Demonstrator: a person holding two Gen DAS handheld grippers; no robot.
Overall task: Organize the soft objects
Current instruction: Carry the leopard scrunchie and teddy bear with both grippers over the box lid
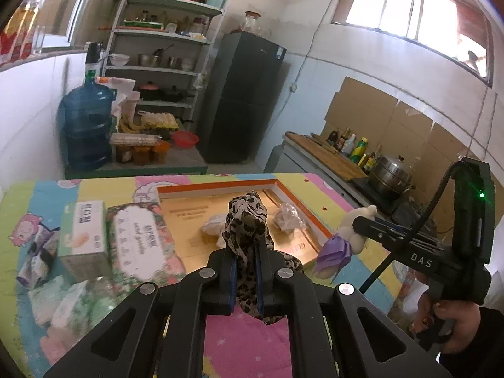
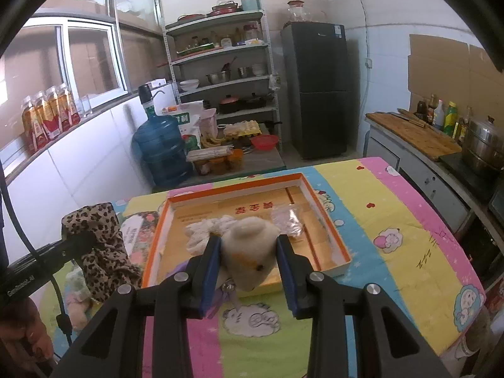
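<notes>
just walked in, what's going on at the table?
A person holds a claw in each hand over a table covered with a cartoon-print cloth. The left claw is shut on a leopard-print scarf, which dangles from it. The right claw grips a cream plush toy with a purple bow. Both items are held above the near edge of a shallow orange-rimmed box, which already holds a white crumpled cloth and a clear plastic bag. Neither item is in the box yet.

Surface under a cartoon-print cloth (image 2: pixel 393 220), orange-rimmed shallow box (image 2: pixel 327 220), two upright cartons (image 1: pixel 85 233), blurred packets, perhaps tissues (image 1: pixel 63 308)
</notes>
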